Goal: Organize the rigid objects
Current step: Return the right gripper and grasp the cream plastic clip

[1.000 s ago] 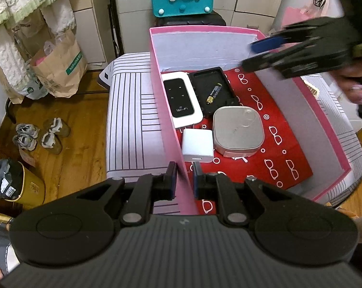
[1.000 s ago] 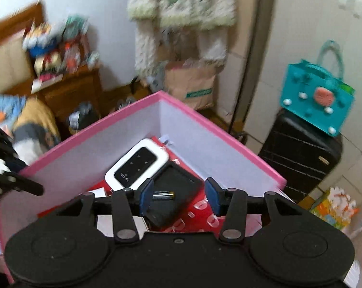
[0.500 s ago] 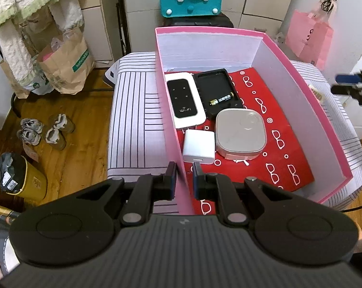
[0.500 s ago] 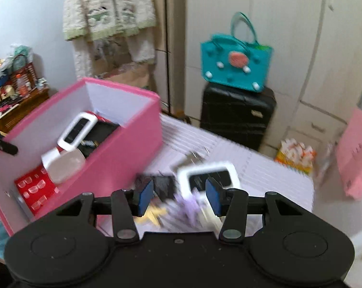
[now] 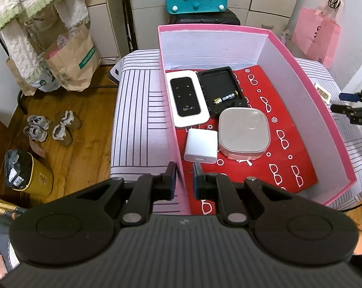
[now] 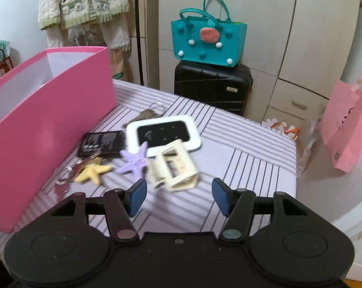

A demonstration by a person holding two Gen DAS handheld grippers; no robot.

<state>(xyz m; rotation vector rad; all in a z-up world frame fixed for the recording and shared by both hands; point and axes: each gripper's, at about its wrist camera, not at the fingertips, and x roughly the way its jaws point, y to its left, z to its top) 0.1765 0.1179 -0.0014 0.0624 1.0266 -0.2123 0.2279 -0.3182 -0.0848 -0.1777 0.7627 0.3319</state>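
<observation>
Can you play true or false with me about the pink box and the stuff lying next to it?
1. The left gripper is pinching the pink box wall. True.
2. The battery lies on the striped cloth outside the box. False: it sits in the black tray inside the box.
3. The right gripper is open with nothing in it. True.
4. The purple starfish is inside the box. False: it lies on the striped cloth, beside the yellow starfish.
5. The cream clip is in front of the right gripper. True.
</observation>
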